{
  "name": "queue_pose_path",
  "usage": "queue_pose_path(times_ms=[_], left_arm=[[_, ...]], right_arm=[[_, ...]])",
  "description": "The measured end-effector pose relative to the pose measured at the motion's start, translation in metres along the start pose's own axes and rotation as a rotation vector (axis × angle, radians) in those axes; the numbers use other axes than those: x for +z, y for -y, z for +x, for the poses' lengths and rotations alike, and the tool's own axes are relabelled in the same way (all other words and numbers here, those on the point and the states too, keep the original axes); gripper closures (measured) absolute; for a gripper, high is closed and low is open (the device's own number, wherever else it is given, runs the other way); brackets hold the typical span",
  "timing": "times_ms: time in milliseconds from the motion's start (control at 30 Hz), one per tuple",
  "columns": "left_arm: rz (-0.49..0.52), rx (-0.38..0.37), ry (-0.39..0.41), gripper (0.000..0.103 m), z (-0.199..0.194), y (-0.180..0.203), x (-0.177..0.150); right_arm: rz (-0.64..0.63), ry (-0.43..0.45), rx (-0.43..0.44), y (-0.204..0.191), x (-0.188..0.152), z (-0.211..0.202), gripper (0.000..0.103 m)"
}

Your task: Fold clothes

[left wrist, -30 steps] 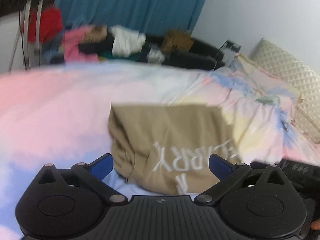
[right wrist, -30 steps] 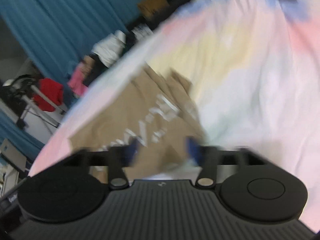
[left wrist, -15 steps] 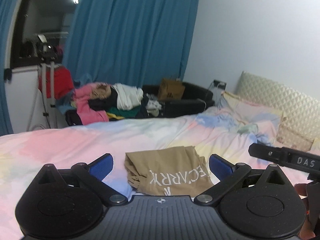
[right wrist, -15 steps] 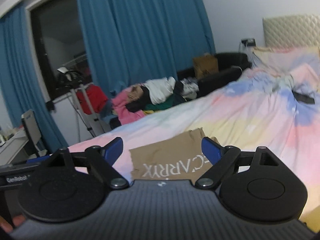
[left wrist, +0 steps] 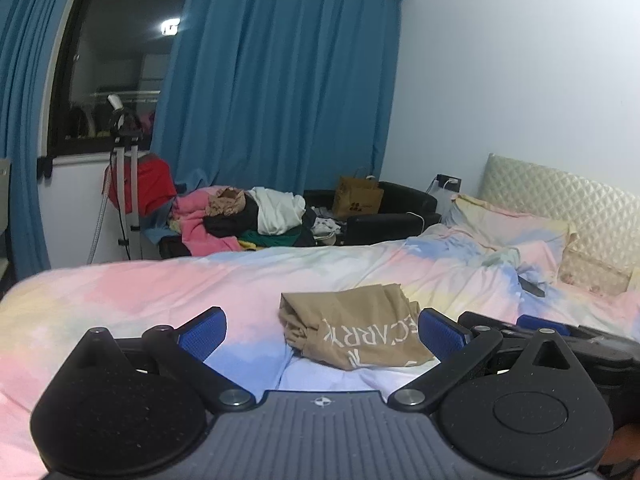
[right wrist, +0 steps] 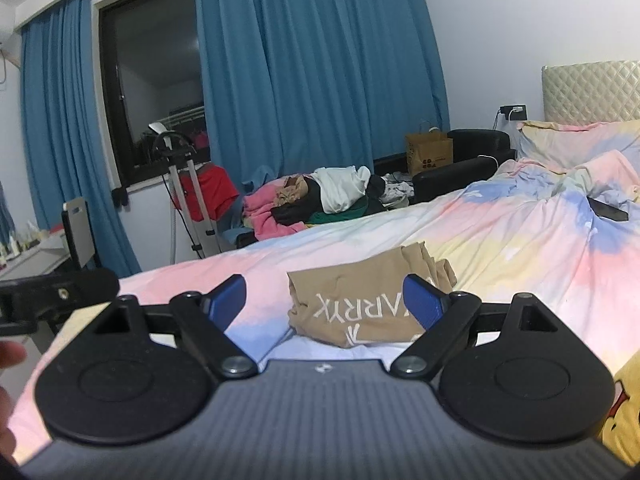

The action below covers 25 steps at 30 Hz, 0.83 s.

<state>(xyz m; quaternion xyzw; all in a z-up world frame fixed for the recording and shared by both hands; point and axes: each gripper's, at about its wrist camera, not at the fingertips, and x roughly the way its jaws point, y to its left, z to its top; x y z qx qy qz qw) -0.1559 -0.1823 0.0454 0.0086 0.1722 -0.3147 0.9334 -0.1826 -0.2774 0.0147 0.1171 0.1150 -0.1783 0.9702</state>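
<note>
A tan shirt with white lettering (left wrist: 356,326) lies folded into a small bundle on the pastel bedspread (left wrist: 140,292). It also shows in the right wrist view (right wrist: 360,300). My left gripper (left wrist: 322,332) is open and empty, held back from the shirt and above the bed. My right gripper (right wrist: 326,300) is open and empty too, also back from the shirt. The right gripper's body shows at the right edge of the left wrist view (left wrist: 560,332).
A pile of loose clothes (left wrist: 248,220) lies beyond the bed's far edge, with a black sofa and a paper bag (left wrist: 358,198) beside it. Pillows and a quilted headboard (left wrist: 560,208) are at the right. A dark flat object (right wrist: 606,210) lies on the bedspread.
Both grippers have pulled up and back from the shirt. The right gripper, shut on the shirt's edge a second ago, is now open, and the shirt lies folded on the bed.
</note>
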Motion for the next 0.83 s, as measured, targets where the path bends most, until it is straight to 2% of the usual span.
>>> queue_pose_path(times_ms=[267,500,833], left_arm=[[-0.033,0.013,-0.044,0.000,0.014,-0.012,-0.024],[-0.023,0.045,-0.036,0.000,0.012,-0.022,-0.036],[-0.004,0.069,-0.037,0.000,0.007,-0.026,-0.043]], right_arm=[[-0.052,-0.001,-0.039,-0.011,-0.022,0.015,0.016],[-0.098,0.007,-0.074,-0.022,-0.040,0.025,0.016],[-0.090,0.013,-0.093,-0.012,-0.037,0.026,0.016]])
